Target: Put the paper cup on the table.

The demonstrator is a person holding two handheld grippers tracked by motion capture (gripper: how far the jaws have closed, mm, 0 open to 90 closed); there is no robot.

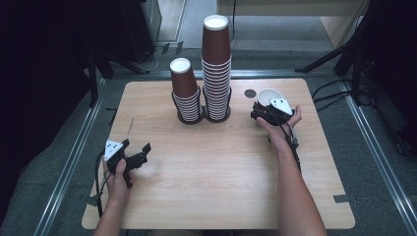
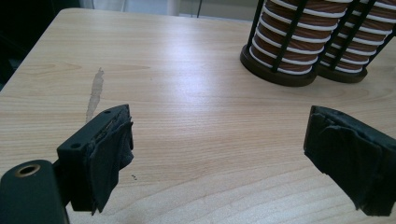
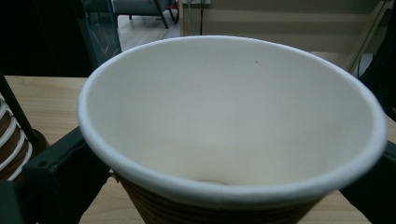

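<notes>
**High view: right gripper clasps a paper cup, left gripper spread over bare wood**

High view places the right gripper (image 1: 264, 112) at the far right part of the wooden table (image 1: 221, 187), held in the person's right hand (image 1: 280, 125). Between its jaws sits a single paper cup (image 1: 269, 97), mouth up, white inside and brown outside. In the right gripper view that cup (image 3: 233, 116) rises straight ahead between the two black jaws, its white rim spreading wider than the gap; a jaw presses against the ribbed brown wall on each side, so the jaws are clamped on the cup. Left of the left-hand jaw in that view, a sliver of stacked cups and a black holder bar can be seen.

The left gripper (image 1: 137, 150) lies at the near left of the table in the left hand (image 1: 118, 174). In the left gripper view its jaws stand wide apart with only bare wood between them, the padded fingers (image 2: 109, 158) gripping nothing. Ahead of the jaws and toward the right-hand one stand two black wire holders, side by side and touching. One holds the shorter cup stack (image 1: 185, 91), the other the taller cup stack (image 1: 216, 66), both made of upside-down brown cups. A pale smear (image 2: 95, 93) marks the wood ahead of the left-hand jaw. A small dark round spot (image 1: 250, 93) lies on the table just beside the held cup.
</notes>
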